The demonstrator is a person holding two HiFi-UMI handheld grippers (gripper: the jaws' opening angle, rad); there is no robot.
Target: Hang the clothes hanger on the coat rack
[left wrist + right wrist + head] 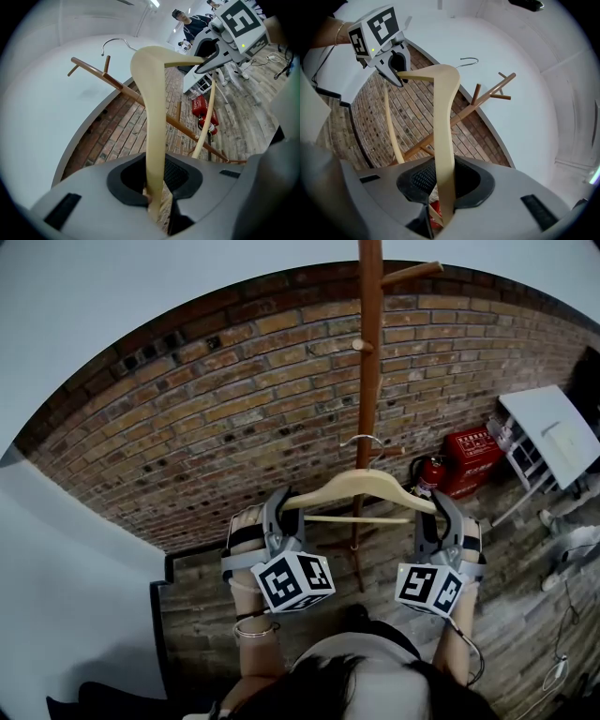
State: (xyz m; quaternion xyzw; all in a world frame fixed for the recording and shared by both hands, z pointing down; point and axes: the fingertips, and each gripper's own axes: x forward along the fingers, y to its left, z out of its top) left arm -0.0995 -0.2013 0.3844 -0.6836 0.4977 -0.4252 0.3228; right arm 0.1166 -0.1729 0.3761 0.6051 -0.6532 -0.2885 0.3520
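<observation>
Between the two grippers, in front of the coat rack (369, 362): wooden hanger (361, 486), held roughly level, crossbar underneath, metal hook (364, 440) pointing up

left gripper (284, 505): jaws partway apart, pads clamped on the end of the hanger's left arm. Its own view shows that arm rising straight out from between the pads, nothing else in there

right gripper (433, 507): same story, jaws part-closed and pinching the end of the right arm, with only the hanger between the pads

both grippers point about level toward the brick wall (187, 446)

hook position: just beside the rack's pole in the head view, below the knob peg (361, 345) and the upper branch (412, 273), not over any peg. Can't tell from that view if it touches the pole. Both gripper views show the hook against the white wall (70, 56), clear of the branches

around it: red fire extinguisher (429, 472) and red box (473, 456) at the wall base right of the rack, white table (553, 432) far right, plank floor (525, 634)
</observation>
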